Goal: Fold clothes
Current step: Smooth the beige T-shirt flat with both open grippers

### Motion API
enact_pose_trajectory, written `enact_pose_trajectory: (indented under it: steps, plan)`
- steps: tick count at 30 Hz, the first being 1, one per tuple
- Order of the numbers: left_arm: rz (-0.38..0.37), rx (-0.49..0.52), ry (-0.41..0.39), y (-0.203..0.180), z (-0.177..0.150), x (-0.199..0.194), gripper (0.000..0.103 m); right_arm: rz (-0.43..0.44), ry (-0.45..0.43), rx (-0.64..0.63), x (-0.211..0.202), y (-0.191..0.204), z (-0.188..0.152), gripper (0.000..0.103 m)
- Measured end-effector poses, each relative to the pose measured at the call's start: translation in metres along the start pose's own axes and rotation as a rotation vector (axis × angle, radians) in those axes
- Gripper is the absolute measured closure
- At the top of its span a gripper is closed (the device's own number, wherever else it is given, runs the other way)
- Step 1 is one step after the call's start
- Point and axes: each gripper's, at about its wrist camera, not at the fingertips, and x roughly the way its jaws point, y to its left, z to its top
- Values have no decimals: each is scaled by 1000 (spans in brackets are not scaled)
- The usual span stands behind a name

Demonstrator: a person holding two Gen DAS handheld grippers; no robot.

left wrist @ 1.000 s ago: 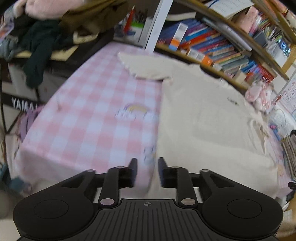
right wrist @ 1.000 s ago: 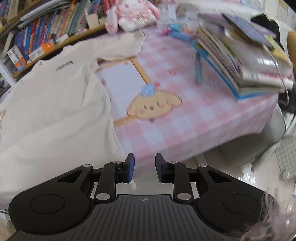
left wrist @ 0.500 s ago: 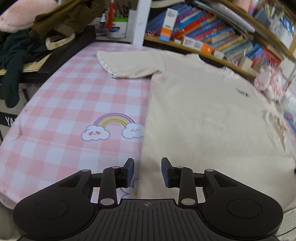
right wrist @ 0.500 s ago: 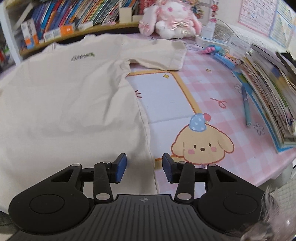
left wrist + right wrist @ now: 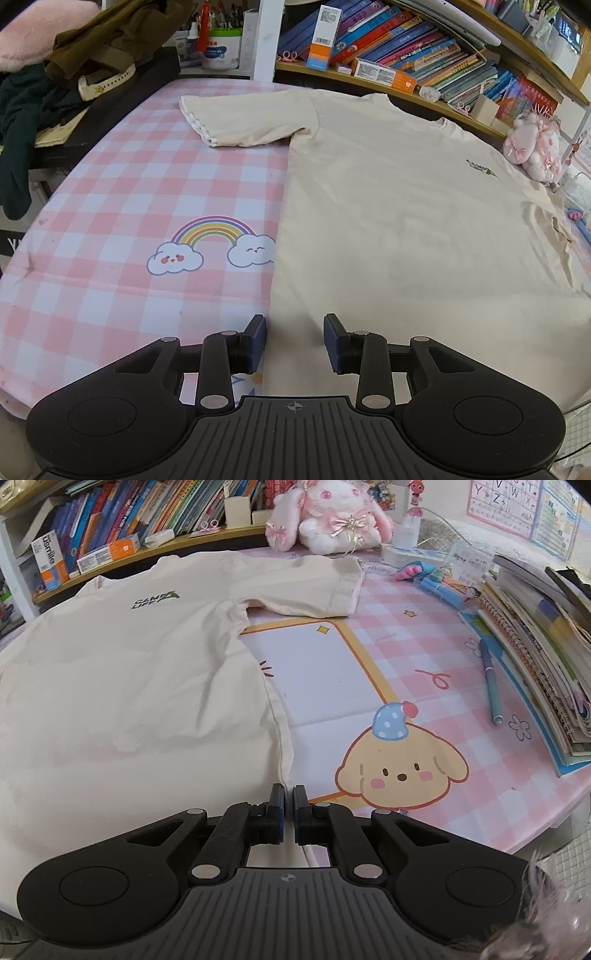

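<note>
Cream short-sleeved cotton t-shirt [image 5: 399,229] is spread flat, front up, on the pink-and-white checked tablecloth [image 5: 122,192], sleeves out to each side. Left gripper [image 5: 294,341] sits at the shirt's bottom left corner, jaws partway apart with the hem edge between them, pads not pressing it. Right gripper [image 5: 289,812] is pinched closed on the side seam at the bottom right corner, just beside the yellow cartoon puppy print [image 5: 402,768].
</note>
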Motion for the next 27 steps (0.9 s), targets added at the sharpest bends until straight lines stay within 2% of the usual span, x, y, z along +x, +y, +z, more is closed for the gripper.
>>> enact_pose_trajectory:
  steps: [6,10,13,16,19,20,21,23,25,27]
  plan:
    - [-2,-1,-8,0,-2,-1,69,-38,-8,-64,1,8,-1,98]
    - [3,-32,-22,1,-3,-3,69,-38,-5,-56,-3,9,-2,95]
    - [8,-50,-45,-2,-2,-9,69,-32,-27,-47,-9,11,-5,82]
    - [18,-46,-73,-11,0,-14,58,-28,-66,-41,-18,15,-8,63]
    - [33,-54,-106,-22,1,-19,50,-15,-109,-36,-26,20,-8,39]
    - [38,-61,-116,-25,1,-21,43,-3,-118,-34,-28,21,-6,34]
    - [44,-69,-125,-30,0,-22,36,8,-126,-34,-29,22,-5,30]
    - [60,-86,-135,-40,0,-24,30,26,-136,-39,-30,24,-1,23]
    - [72,-96,-115,-52,1,-24,27,18,-136,-37,-31,23,2,23]
    - [78,-95,-99,-65,-1,-25,26,9,-137,-36,-31,23,5,14]
